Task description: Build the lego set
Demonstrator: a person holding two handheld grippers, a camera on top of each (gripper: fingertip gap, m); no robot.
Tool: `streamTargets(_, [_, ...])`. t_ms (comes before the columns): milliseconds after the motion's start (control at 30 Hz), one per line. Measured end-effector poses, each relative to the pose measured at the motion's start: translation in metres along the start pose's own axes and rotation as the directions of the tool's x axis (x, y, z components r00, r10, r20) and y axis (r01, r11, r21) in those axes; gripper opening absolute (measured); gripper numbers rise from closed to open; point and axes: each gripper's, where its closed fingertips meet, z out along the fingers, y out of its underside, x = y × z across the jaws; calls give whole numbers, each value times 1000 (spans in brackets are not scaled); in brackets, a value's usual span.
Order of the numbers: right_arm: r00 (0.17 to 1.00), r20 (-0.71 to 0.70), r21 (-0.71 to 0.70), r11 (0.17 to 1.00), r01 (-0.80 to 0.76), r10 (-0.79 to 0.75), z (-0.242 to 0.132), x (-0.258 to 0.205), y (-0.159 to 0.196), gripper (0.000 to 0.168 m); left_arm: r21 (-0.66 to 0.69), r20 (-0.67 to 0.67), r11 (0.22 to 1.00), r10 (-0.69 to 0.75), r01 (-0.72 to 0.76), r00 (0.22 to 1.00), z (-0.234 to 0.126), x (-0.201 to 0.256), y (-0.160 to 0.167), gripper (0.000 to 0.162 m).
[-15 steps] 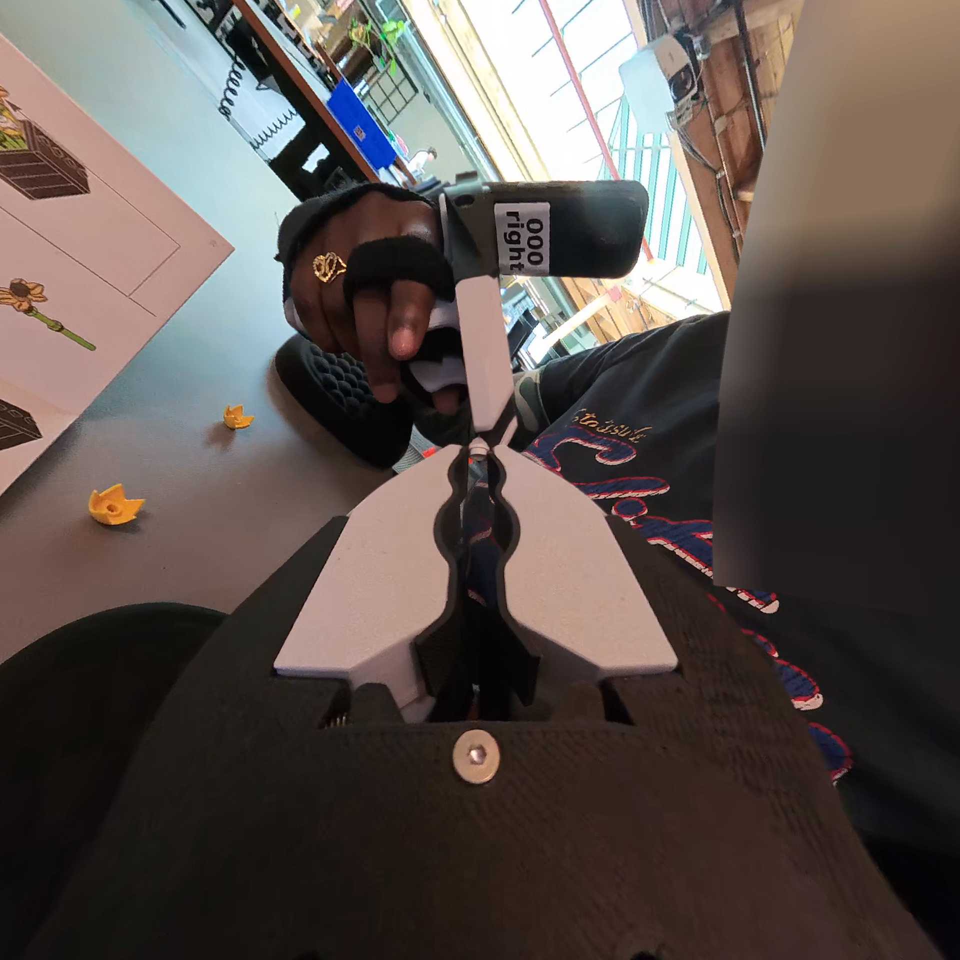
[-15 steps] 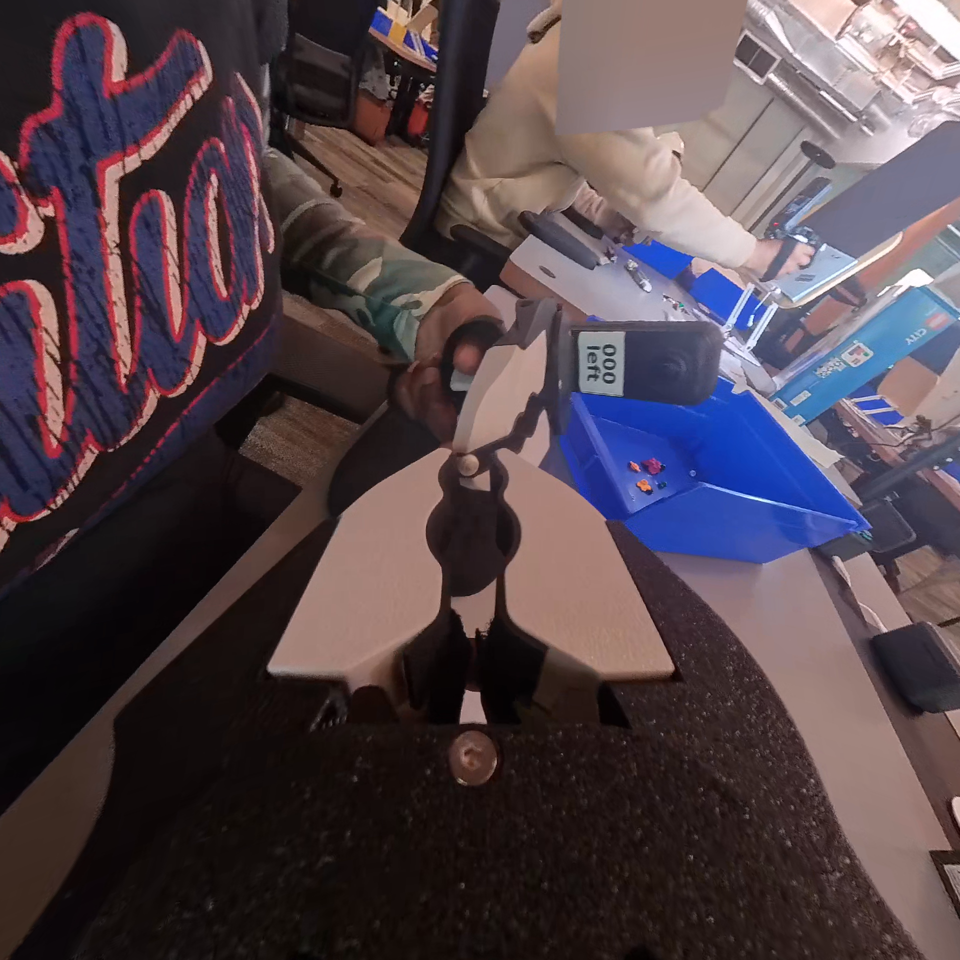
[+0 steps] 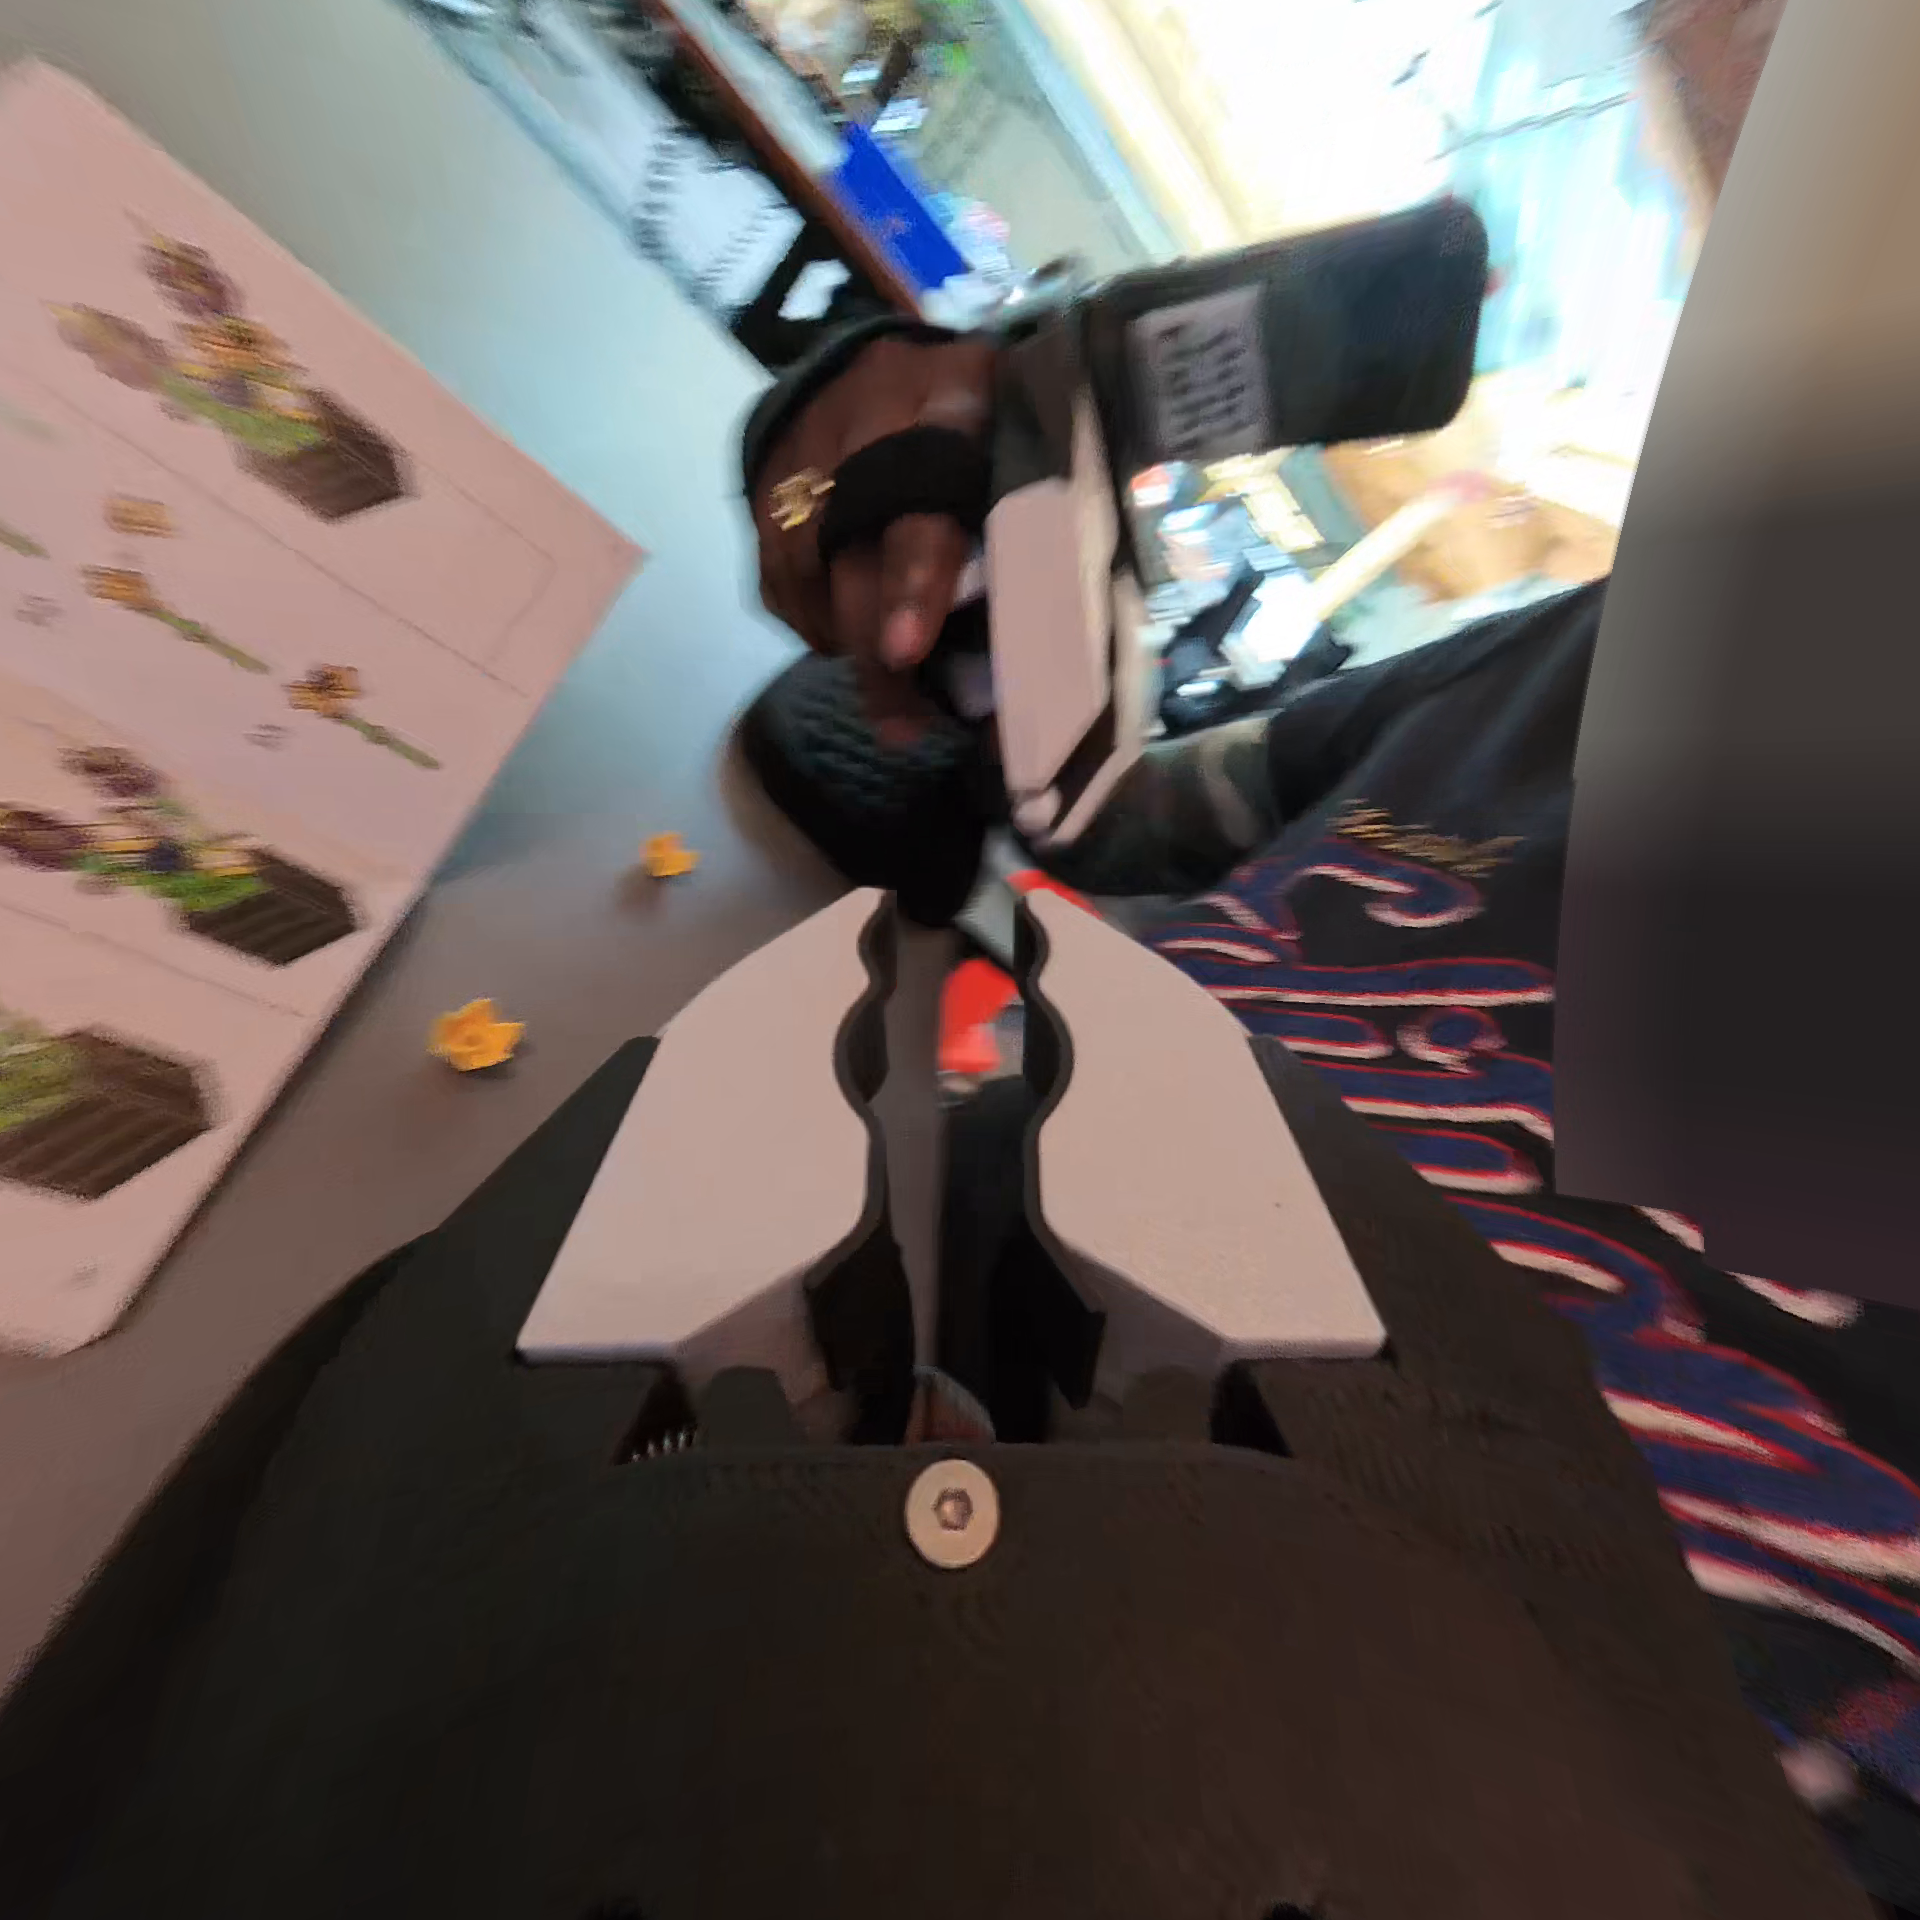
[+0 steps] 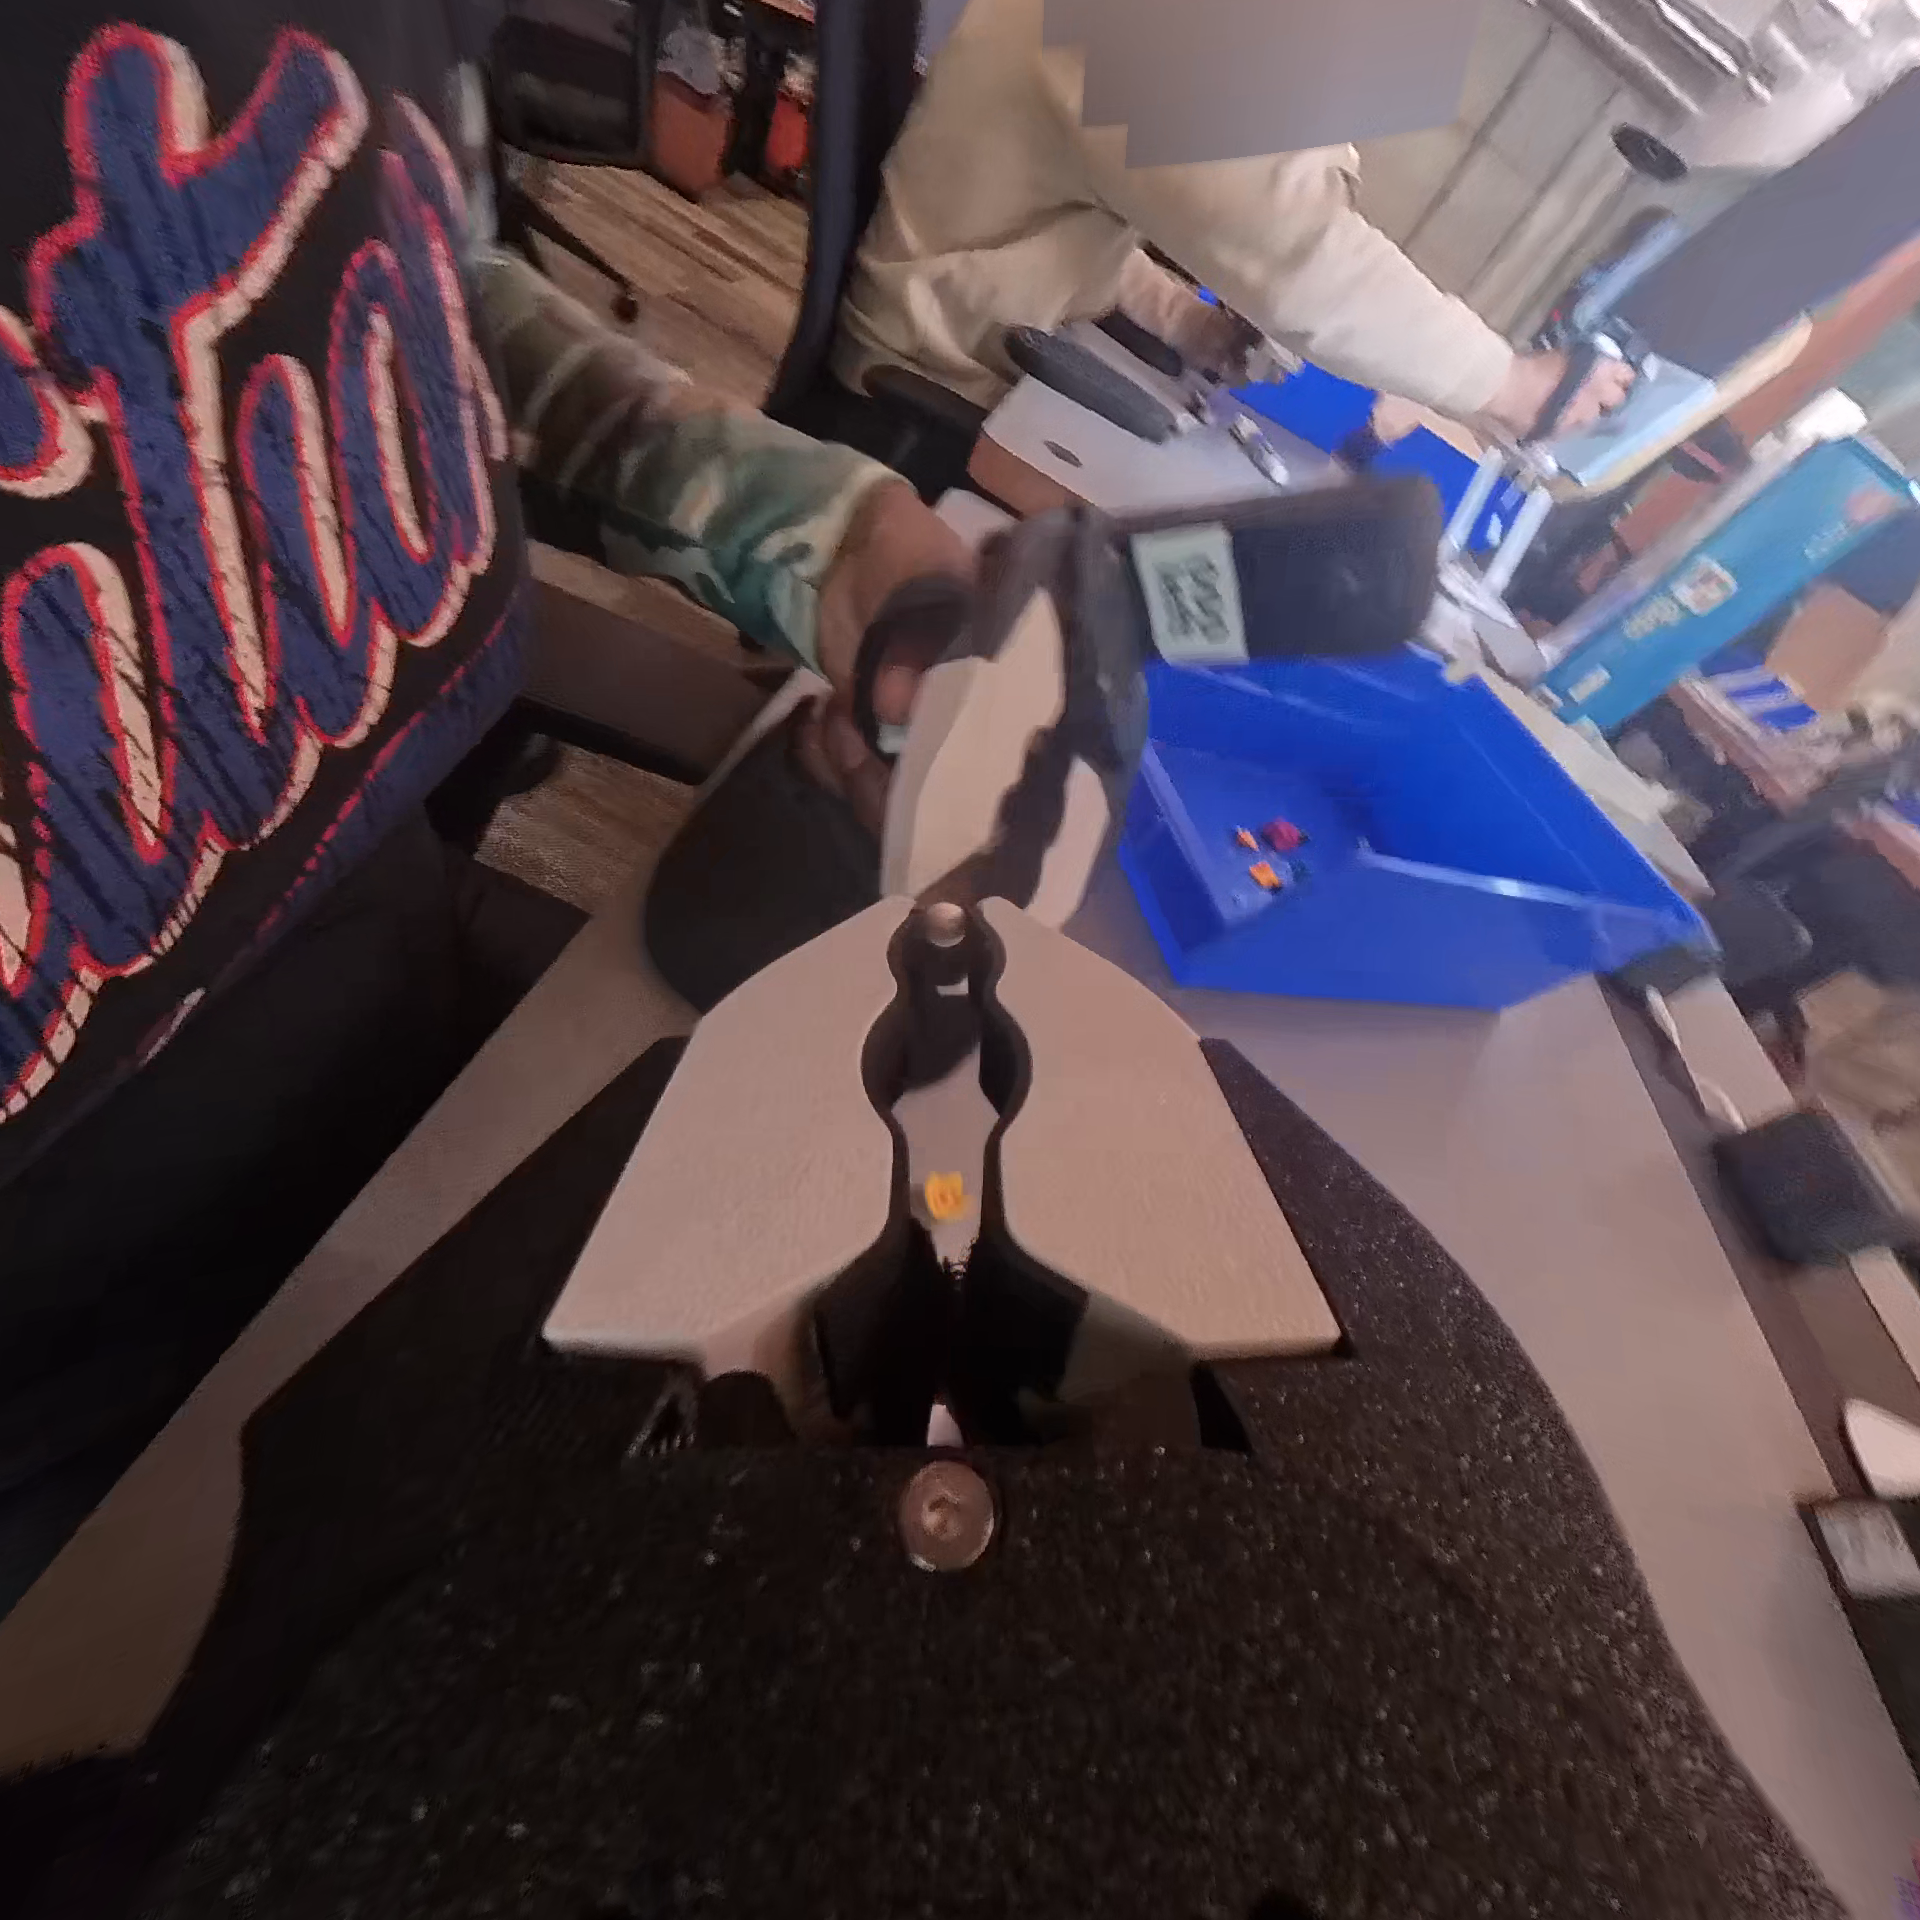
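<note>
My right gripper (image 4: 940, 920) is shut on a small pale round piece (image 4: 941, 923) at its fingertips. The piece is blurred and its shape below the tips is unclear. My left gripper (image 3: 951, 914) is open and empty, with a clear gap between its white fingers (image 3: 727, 1122). The two grippers face each other just above the grey table (image 3: 582, 935). The right gripper also shows in the left wrist view (image 3: 1044, 665), tilted and held by a hand. The left gripper shows in the right wrist view (image 4: 997, 748). Two yellow flower pieces (image 3: 475, 1034) (image 3: 668, 854) lie on the table.
A printed instruction sheet (image 3: 260, 623) lies on the table at the left. A blue bin (image 4: 1403, 852) with a few small coloured pieces stands beyond the left gripper. A yellow piece (image 4: 945, 1195) shows through the right gripper's gap. A person's dark shirt (image 4: 208, 468) is close by. Less than 4 cm separates the two grippers' tips.
My left gripper has opened and drawn back from the right gripper's tips, where the two met before. The right gripper has kept the small piece. Both views are now motion-blurred.
</note>
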Motion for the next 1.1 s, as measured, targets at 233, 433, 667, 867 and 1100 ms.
streamTargets(233, [950, -211, -17, 971, -238, 229, -57, 34, 27, 8, -163, 391, 936, 352, -312, 851, 32, -24, 8, 37])
streamTargets(433, [913, -285, 116, 956, -270, 293, -83, 42, 19, 8, -327, 500, 890, 448, -317, 741, 68, -60, 20, 38])
streamTargets(667, [908, -282, 199, 945, -260, 310, -91, 41, 9, 8, -423, 524, 874, 452, -240, 722, 85, -73, 33, 37])
streamTargets(867, [907, -282, 232, 940, -251, 312, -96, 41, 5, 8, -429, 547, 883, 423, -192, 722, 88, -83, 34, 28])
streamTargets(1100, [909, -281, 244, 939, -242, 307, -100, 40, 3, 8, -474, 568, 869, 427, -145, 703, 89, -92, 40, 28])
